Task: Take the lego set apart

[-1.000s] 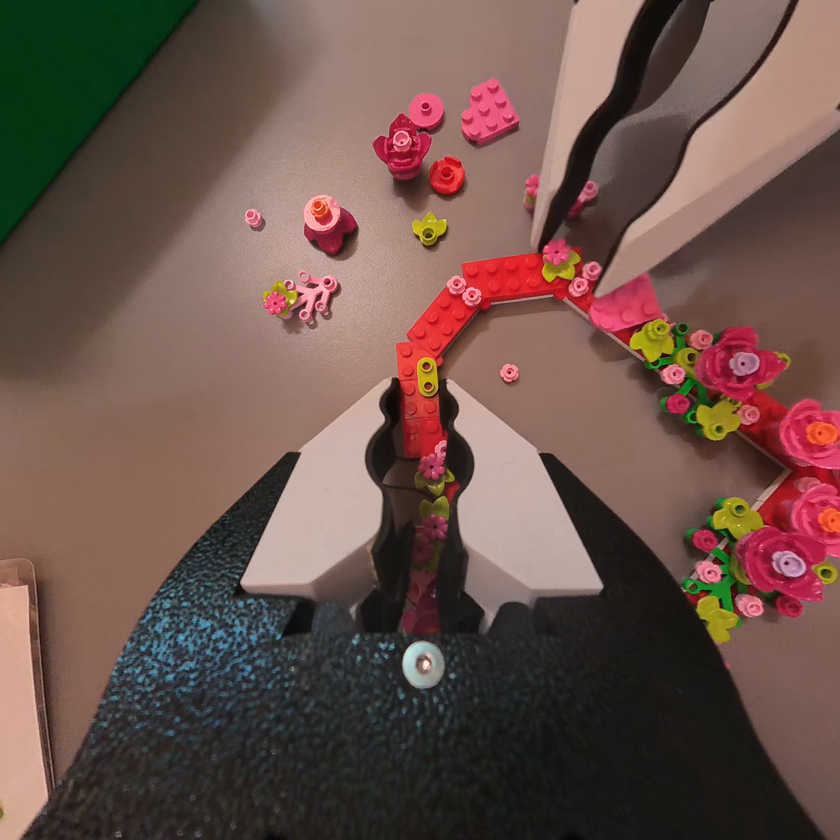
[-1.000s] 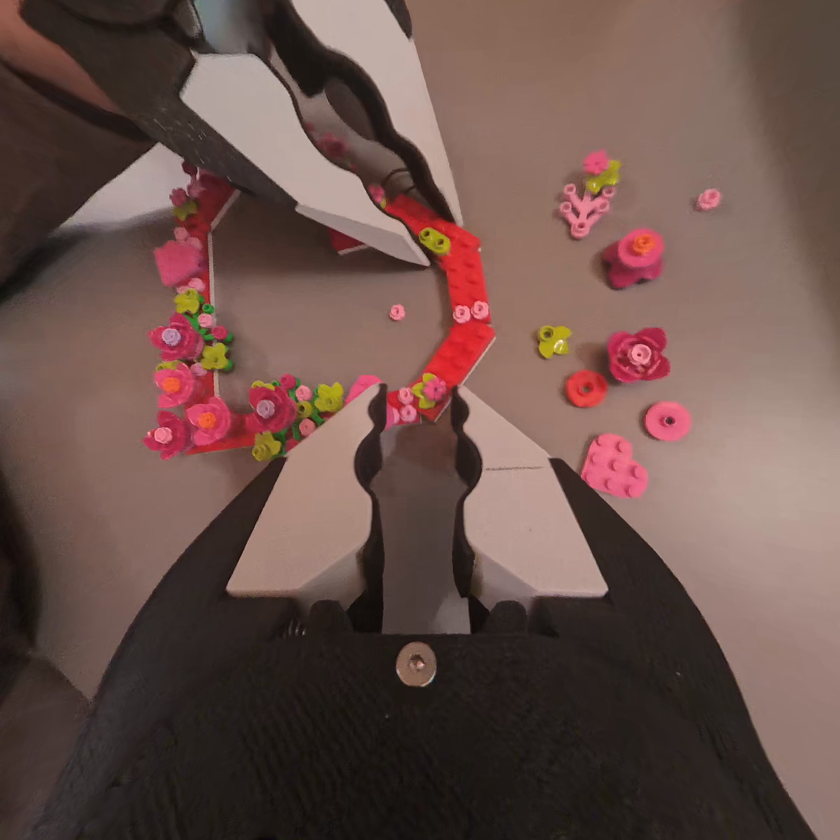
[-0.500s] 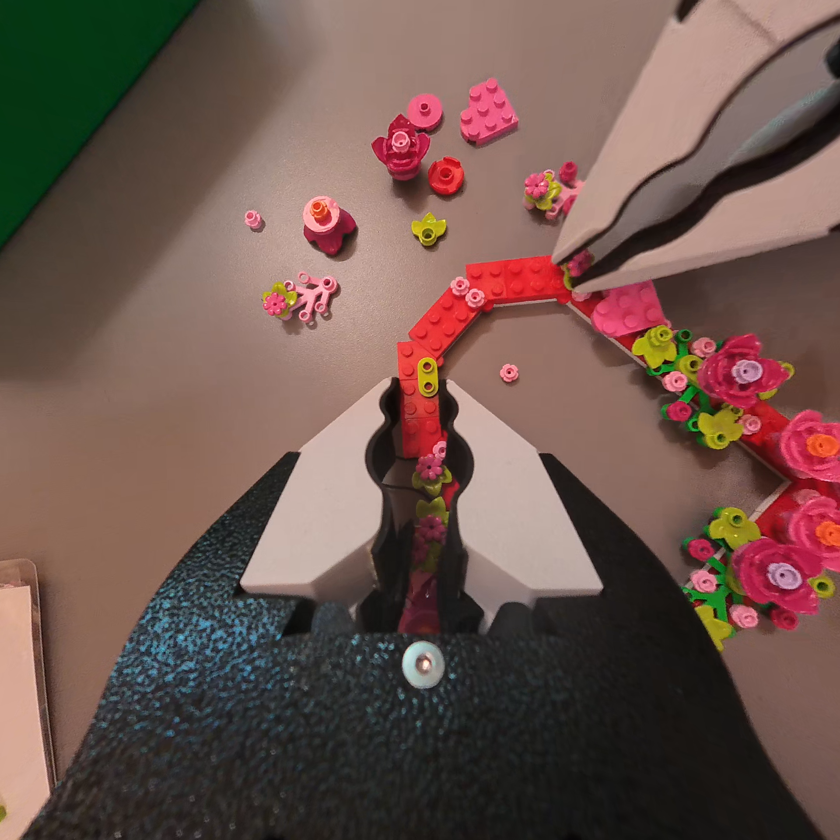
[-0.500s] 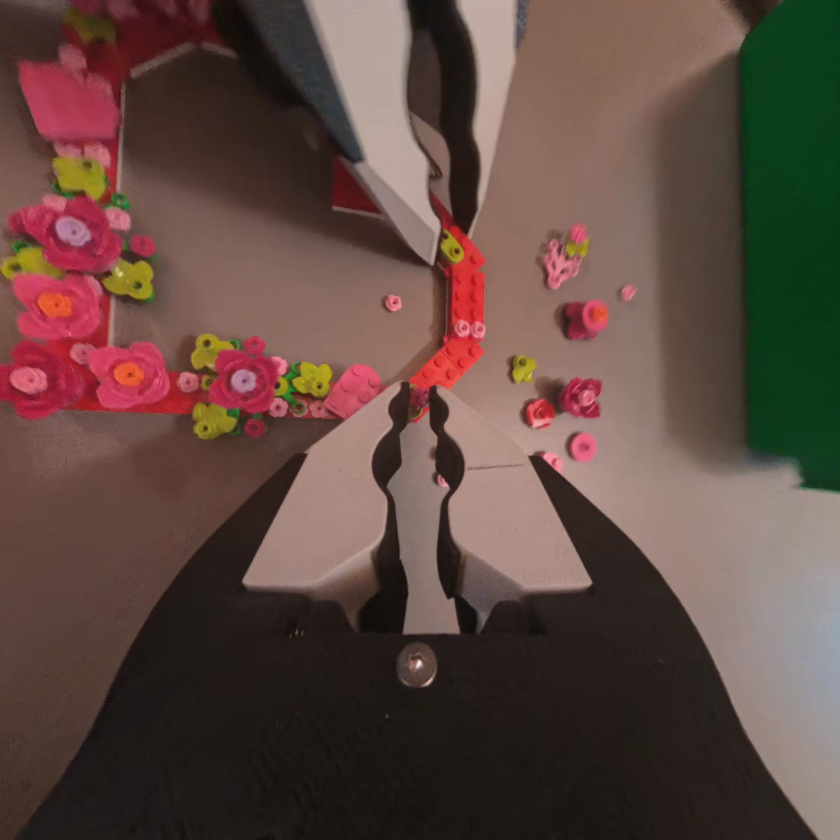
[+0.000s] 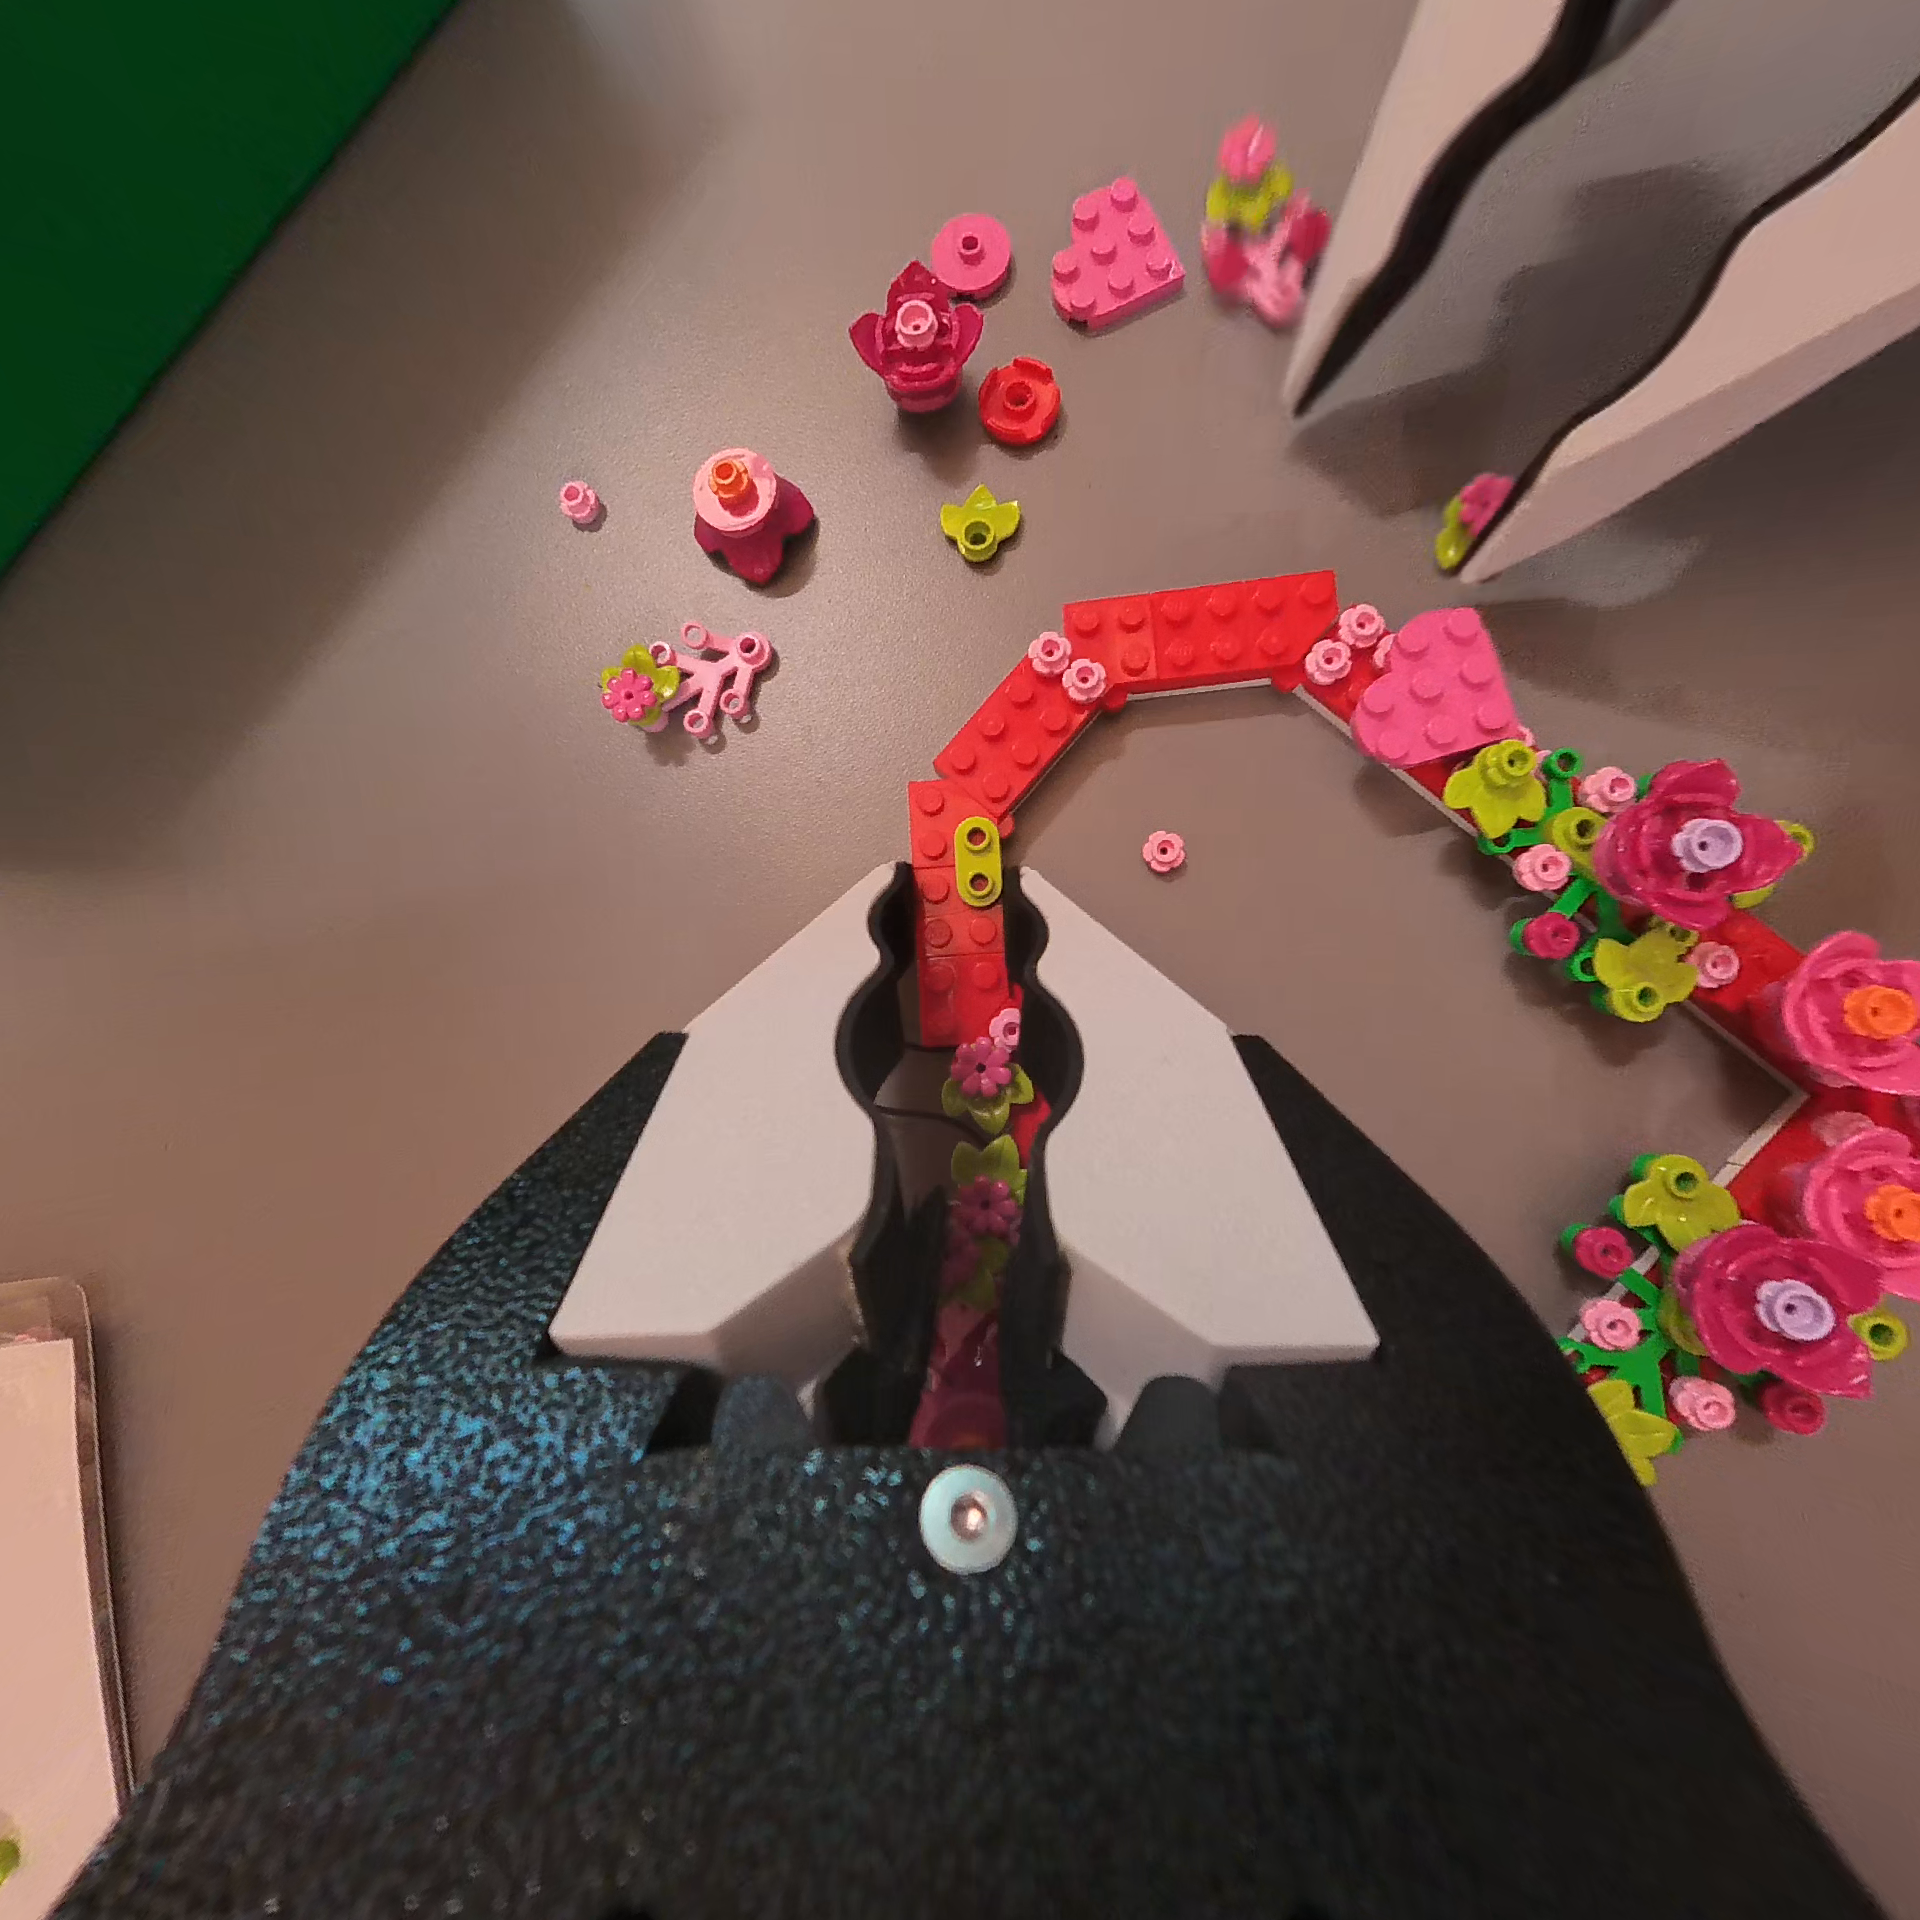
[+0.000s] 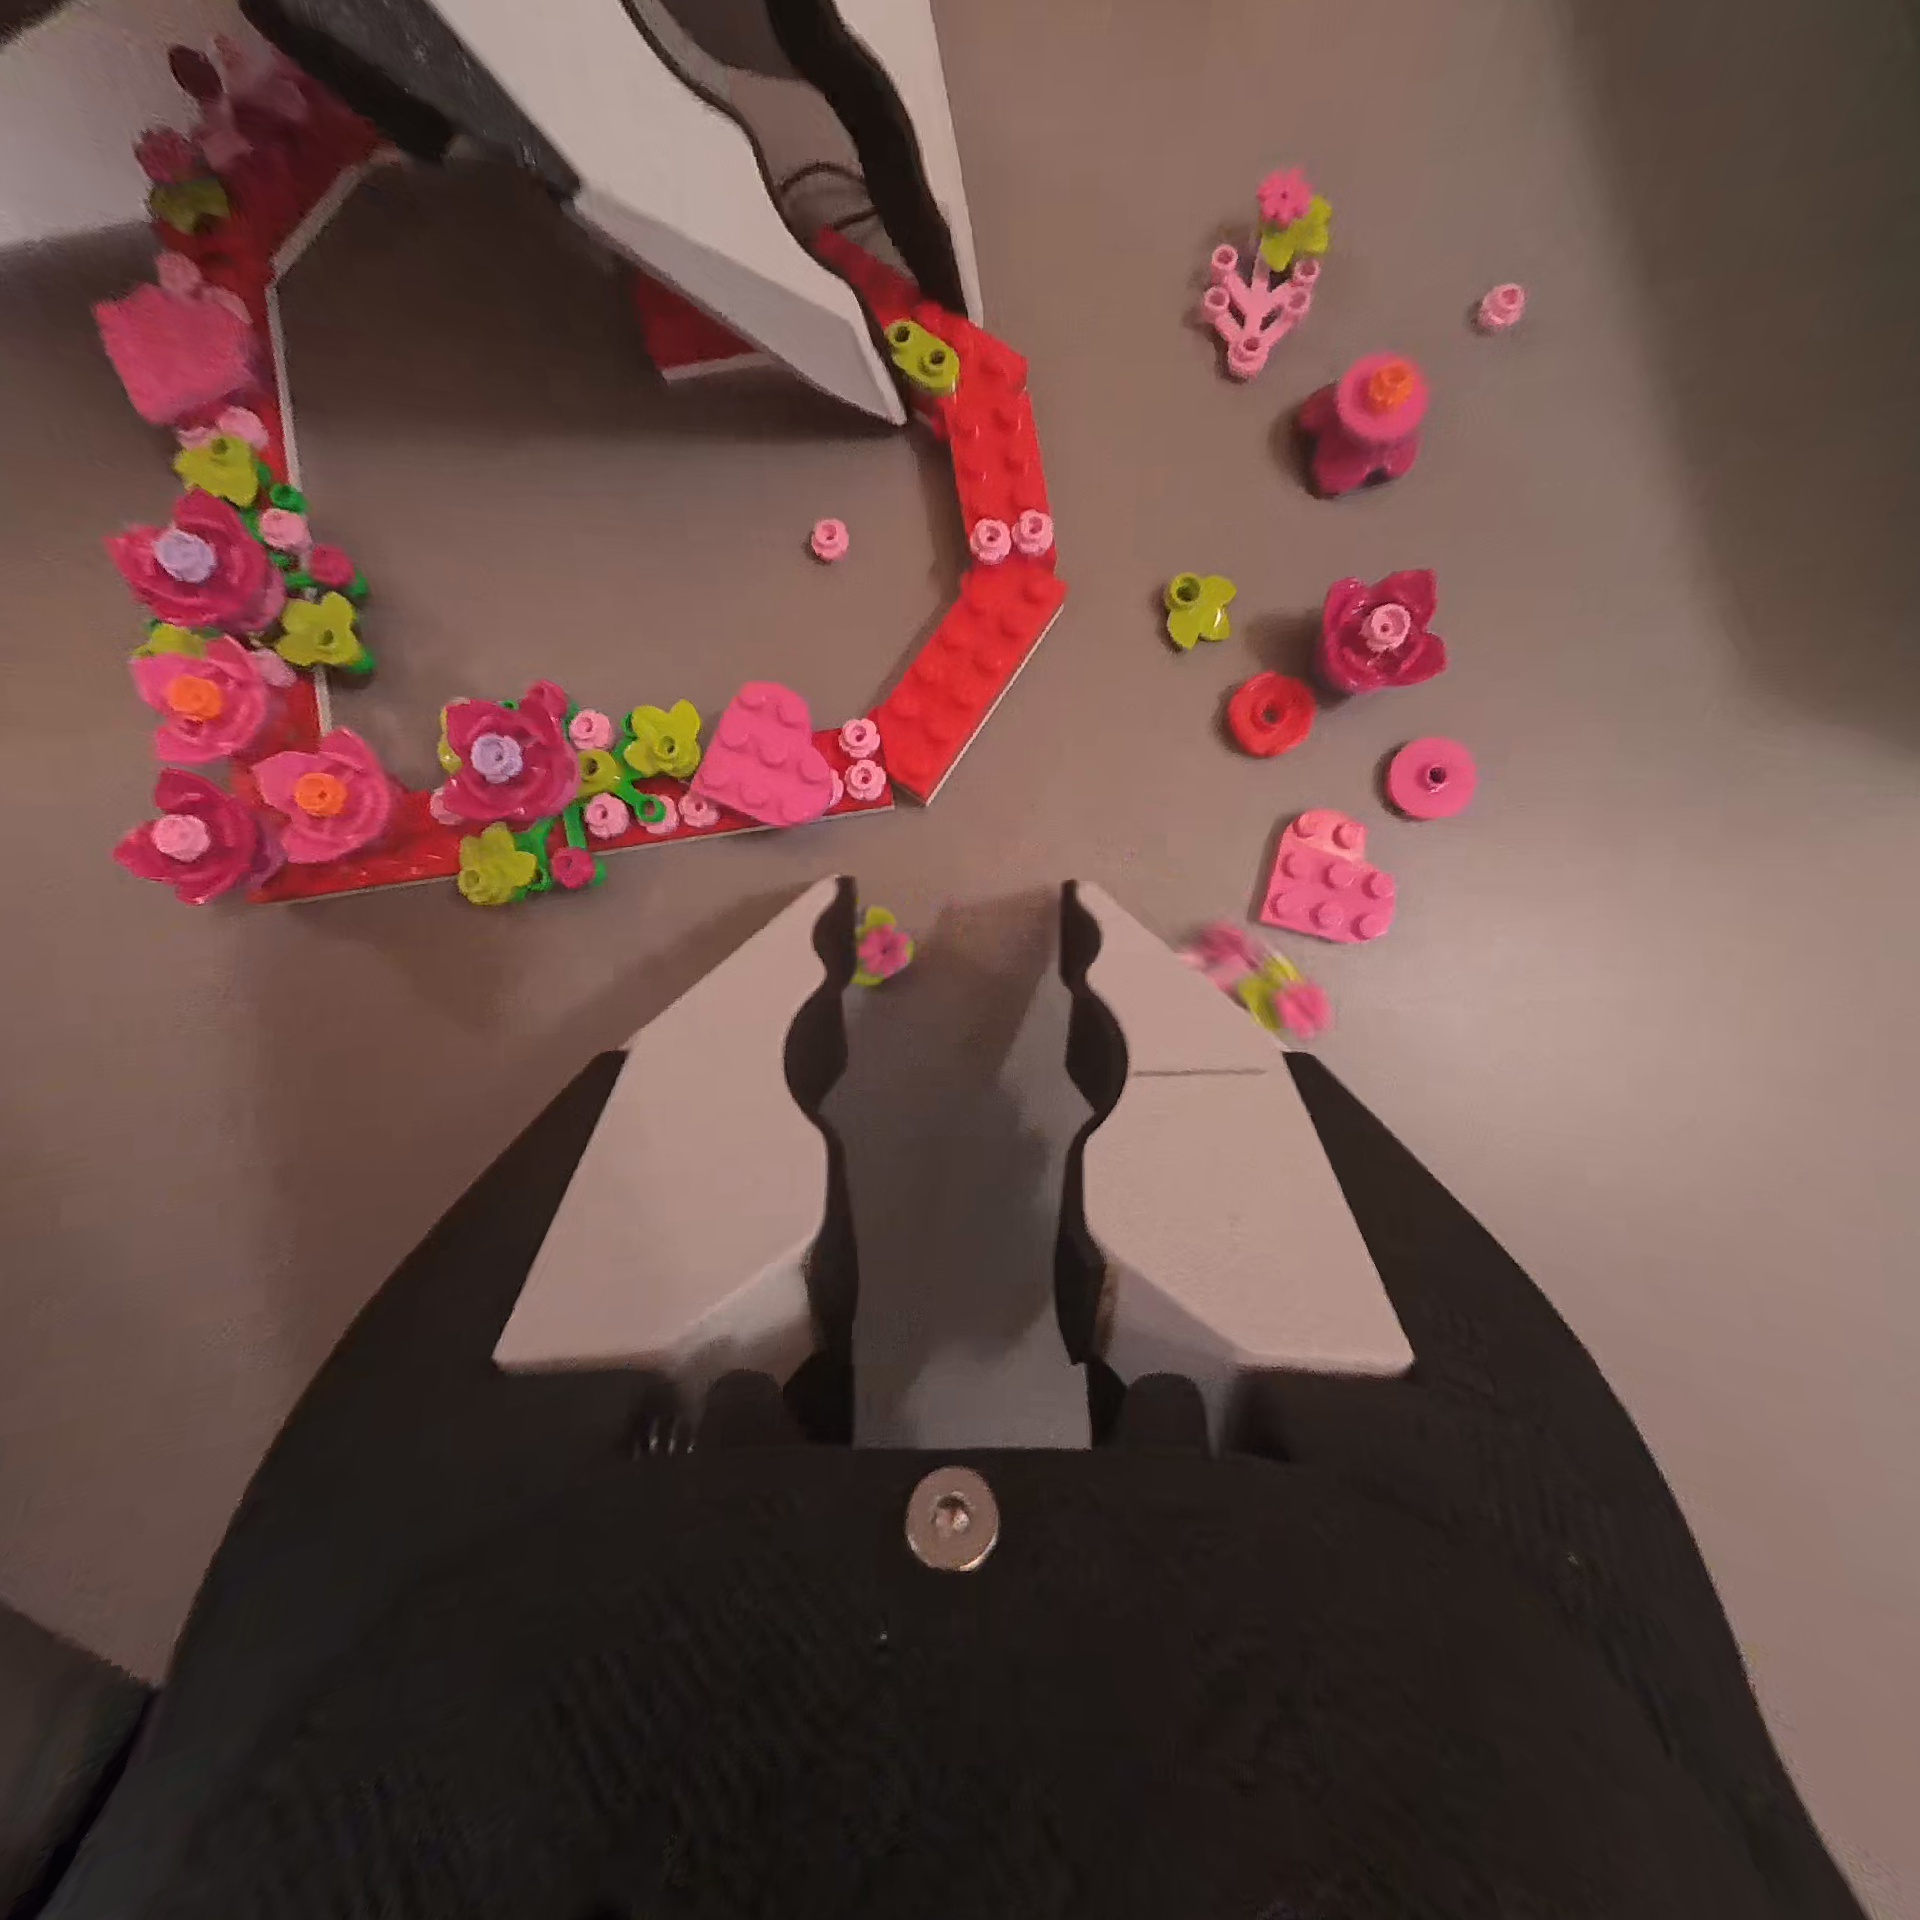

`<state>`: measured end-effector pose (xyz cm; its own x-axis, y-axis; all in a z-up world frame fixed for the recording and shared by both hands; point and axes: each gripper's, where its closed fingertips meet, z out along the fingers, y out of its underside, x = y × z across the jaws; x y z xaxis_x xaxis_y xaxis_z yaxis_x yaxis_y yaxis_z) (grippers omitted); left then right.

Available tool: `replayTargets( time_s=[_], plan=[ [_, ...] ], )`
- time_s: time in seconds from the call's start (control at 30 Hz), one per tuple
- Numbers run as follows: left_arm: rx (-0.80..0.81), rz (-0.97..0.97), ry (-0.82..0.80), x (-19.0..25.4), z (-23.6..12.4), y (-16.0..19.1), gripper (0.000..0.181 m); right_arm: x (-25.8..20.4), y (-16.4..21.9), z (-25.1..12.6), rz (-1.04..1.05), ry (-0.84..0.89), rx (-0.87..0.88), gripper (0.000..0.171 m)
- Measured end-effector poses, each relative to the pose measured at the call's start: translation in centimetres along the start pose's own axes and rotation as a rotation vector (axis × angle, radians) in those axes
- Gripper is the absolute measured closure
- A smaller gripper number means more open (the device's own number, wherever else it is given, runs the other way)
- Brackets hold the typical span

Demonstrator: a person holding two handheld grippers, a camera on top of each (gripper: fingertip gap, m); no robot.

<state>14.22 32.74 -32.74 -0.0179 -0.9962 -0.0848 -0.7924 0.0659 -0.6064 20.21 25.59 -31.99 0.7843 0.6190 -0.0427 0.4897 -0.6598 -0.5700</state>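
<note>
A red heart-shaped lego frame (image 5: 1195, 634) lies on the grey table, with roses and leaves along its right and lower sides and a pink heart plate (image 5: 1439, 691) on it. My left gripper (image 5: 958, 873) is shut on the frame's left arm. My right gripper (image 6: 956, 888) is open, just off the frame (image 6: 997, 644). A small magenta flower on a lime leaf (image 6: 881, 945) sits against its left fingertip, touching only that finger. In the left wrist view the right gripper (image 5: 1382, 488) hangs above the frame, with the flower (image 5: 1465, 509) at its lower fingertip.
Loose pieces lie beyond the frame: a pink heart plate (image 6: 1330, 878), a pink disc (image 6: 1431, 777), a red round piece (image 6: 1270, 713), two dark roses (image 6: 1380, 632), a lime leaf (image 6: 1198, 608), a pink branch (image 6: 1252, 312). A blurred flower cluster (image 6: 1257, 982) is by my right finger. A green surface (image 5: 156, 156) borders the table. The gap from one gripper's tips to the other's is roughly 10 centimeters. My right gripper's tips are some 5 centimeters from the pink heart plate (image 6: 1330, 878). It is also in sight in the left wrist view (image 5: 1105, 257).
My right gripper closed on the small flower with its leaf on the frame's top, pulled it off, drew back from the frame and opened. The left gripper kept its hold.
</note>
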Motion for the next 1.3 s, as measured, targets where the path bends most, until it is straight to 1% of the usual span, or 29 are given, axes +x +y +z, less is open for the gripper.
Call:
replayTargets(
  time_s=[0.03,0.13,0.27,0.4,0.43,0.47,0.5,0.57,0.7,0.77,0.97,1.27,1.3],
  plan=[
    [0.0,0.001,-0.001,0.0,0.0,0.0,0.168,0.1,-0.6,-0.1,0.007,-0.007,0.014,0.129],
    [0.0,0.002,-0.001,0.0,0.0,0.0,0.168,0.5,-3.2,0.1,0.017,-0.035,0.083,0.132],
    [0.0,0.002,-0.001,0.0,0.0,0.0,0.168,0.7,-5.4,2.2,0.01,-0.075,0.128,0.141],
    [0.0,0.003,-0.002,0.0,0.0,0.0,0.168,0.7,-5.1,3.9,0.001,-0.081,0.079,0.145],
    [0.0,0.003,-0.001,0.0,0.0,0.0,0.167,0.7,-5.1,4.1,-0.003,-0.077,0.077,0.147],
    [0.0,0.002,-0.001,0.0,0.0,0.0,0.167,0.8,-5.1,4.2,-0.011,-0.069,0.082,0.154],
    [0.0,0.0,0.0,0.0,0.0,0.0,0.167,0.8,-5.1,4.2,-0.026,-0.062,0.083,0.155],
    [0.0,0.001,0.001,0.0,0.0,0.0,0.167,0.8,-5.0,4.2,-0.094,-0.015,0.086,0.155],
    [-0.001,0.01,-0.005,0.0,0.0,0.0,0.168,0.9,-5.1,4.0,-0.346,0.186,0.063,0.156],
    [-0.001,0.009,-0.005,0.0,0.0,0.0,0.168,0.9,-5.1,4.0,-0.419,0.244,0.065,0.156],
    [-0.002,0.012,-0.007,0.0,0.0,0.0,0.167,1.0,-5.2,3.9,-0.484,0.306,0.071,0.156],
    [-0.002,0.003,-0.005,0.0,0.0,0.0,0.167,0.8,-5.7,3.7,-0.651,0.441,0.085,0.155],
    [-0.004,-0.005,-0.002,0.0,0.0,0.0,0.167,0.6,-6.0,3.5,-0.685,0.459,0.1,0.161]
  ],
)
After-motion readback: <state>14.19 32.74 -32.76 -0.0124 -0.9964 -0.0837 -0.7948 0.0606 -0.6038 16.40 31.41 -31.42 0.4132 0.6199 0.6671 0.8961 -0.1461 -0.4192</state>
